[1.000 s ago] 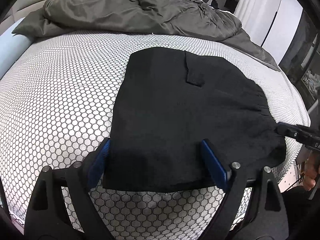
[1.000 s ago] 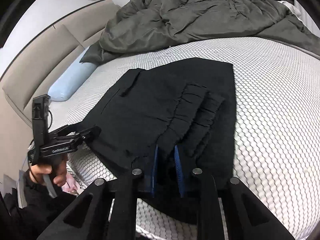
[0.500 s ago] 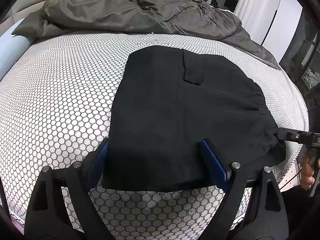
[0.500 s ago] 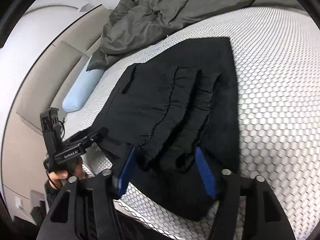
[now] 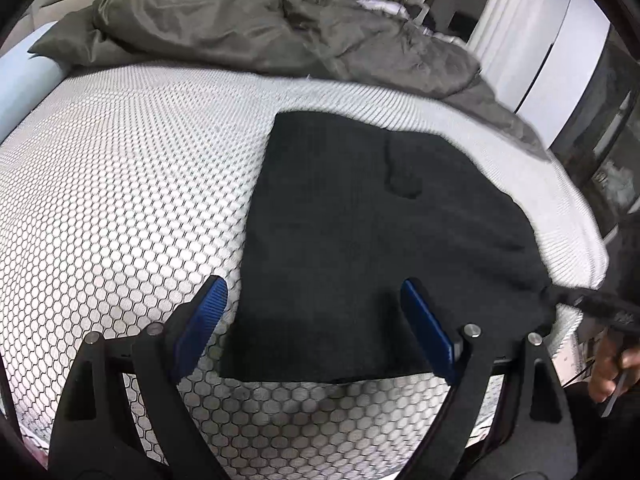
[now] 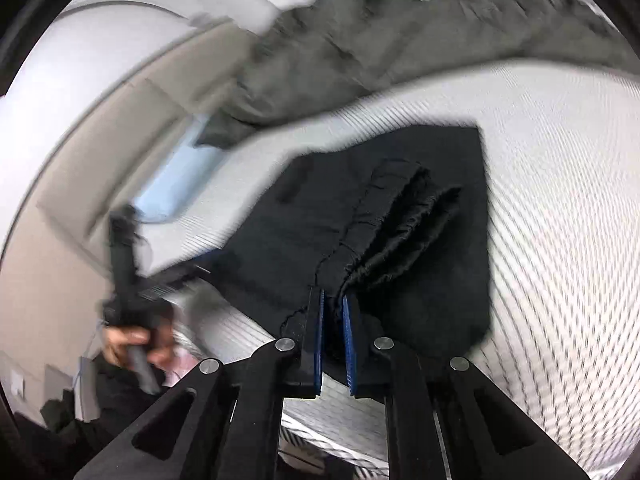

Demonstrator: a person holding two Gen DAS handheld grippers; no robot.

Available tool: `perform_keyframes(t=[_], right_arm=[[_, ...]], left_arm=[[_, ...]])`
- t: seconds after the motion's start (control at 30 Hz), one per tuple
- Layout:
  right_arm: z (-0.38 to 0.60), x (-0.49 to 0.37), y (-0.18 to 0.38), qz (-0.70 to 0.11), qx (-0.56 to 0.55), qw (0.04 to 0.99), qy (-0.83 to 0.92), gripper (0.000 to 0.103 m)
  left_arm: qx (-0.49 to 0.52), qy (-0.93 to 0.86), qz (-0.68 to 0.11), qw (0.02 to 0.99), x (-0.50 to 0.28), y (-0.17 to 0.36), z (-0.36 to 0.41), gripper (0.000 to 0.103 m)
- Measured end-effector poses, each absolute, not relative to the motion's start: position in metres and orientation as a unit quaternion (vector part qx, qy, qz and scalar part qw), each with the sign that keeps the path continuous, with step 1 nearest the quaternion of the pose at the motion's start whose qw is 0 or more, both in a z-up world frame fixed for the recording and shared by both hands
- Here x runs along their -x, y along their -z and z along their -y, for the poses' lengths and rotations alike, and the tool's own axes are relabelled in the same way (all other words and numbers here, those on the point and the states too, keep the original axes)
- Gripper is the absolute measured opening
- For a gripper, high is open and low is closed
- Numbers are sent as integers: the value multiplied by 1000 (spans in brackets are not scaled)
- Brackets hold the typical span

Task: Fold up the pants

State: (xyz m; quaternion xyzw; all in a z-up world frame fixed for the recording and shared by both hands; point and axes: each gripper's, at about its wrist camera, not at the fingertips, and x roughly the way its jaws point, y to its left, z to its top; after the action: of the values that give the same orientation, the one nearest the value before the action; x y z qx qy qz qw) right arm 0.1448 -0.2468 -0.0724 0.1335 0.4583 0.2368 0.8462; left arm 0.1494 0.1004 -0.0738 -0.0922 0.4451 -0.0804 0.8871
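Note:
The black pants (image 5: pixel 360 248) lie folded flat on the honeycomb-patterned mattress (image 5: pixel 120 200). My left gripper (image 5: pixel 314 312) is open and empty, its blue pads on either side of the near edge of the pants. In the right wrist view the pants (image 6: pixel 400 232) show their gathered waistband toward me. My right gripper (image 6: pixel 332 312) is shut on the waistband edge at the side of the bed. It also shows at the right edge of the left wrist view (image 5: pixel 592 304). The right wrist view is motion-blurred.
A crumpled grey-green duvet (image 5: pixel 260 20) lies at the far side of the bed. A light blue pillow (image 6: pixel 176 188) sits by the beige headboard (image 6: pixel 100 152). White wardrobe doors (image 5: pixel 540 40) stand beyond the bed's right edge.
My right gripper was shut on the waistband, opened half a second ago, and has shut on it again. The left gripper stays open and has shifted slightly left.

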Motion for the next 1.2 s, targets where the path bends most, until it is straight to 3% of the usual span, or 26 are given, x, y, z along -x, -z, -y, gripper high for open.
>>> perform_keyframes(t=[0.07,0.13,0.2,0.27,0.43,0.47,0.5,0.67,0.73,0.9,0.93,0.97,1.03,1.07,1.13,1.2], right_arm=[[251,-152,99,-499,-133,830,-212,15],[257,-150,91,-486,-155,831,-221,24],[259,-142,68,-445,-135,859,-215,56],[263,-137,51,-404,-117,884,-203,67],[242,-174,68,-428,-93,882,-175,67],[235,-183,77,-436,-66,884,-158,65],[230,-187,84,-441,-38,885,-143,56],[241,-174,92,-433,17,894,-112,55],[246,-166,84,-422,21,902,-87,56],[217,-134,55,-370,-4,921,-123,56],[203,-133,54,-368,-5,920,-137,56],[186,-136,57,-370,-3,917,-152,56],[167,-142,67,-373,-8,913,-167,47],[162,-147,74,-381,-14,908,-174,38],[155,-162,97,-419,-30,889,-182,32],[155,-163,109,-422,4,891,-168,19]], left_arm=[[79,72,-456,883,-151,80,-97,87],[82,76,-448,887,-149,77,-98,87],[99,88,-427,894,-145,68,-103,87],[116,95,-415,897,-148,66,-106,87],[89,71,-451,885,-167,89,-92,85],[84,71,-447,888,-166,90,-91,85],[80,72,-445,889,-165,89,-90,85],[72,60,-440,893,-157,87,-92,82],[66,49,-426,901,-150,77,-90,77],[52,125,-349,927,-116,46,-63,77],[36,145,-347,926,-114,47,-54,67],[17,166,-355,920,-114,52,-44,45],[2,191,-388,902,-119,68,-30,12],[-7,190,-409,893,-122,80,-26,8],[-19,191,-407,893,-122,85,-25,7],[-25,182,-408,894,-121,86,-28,3]])
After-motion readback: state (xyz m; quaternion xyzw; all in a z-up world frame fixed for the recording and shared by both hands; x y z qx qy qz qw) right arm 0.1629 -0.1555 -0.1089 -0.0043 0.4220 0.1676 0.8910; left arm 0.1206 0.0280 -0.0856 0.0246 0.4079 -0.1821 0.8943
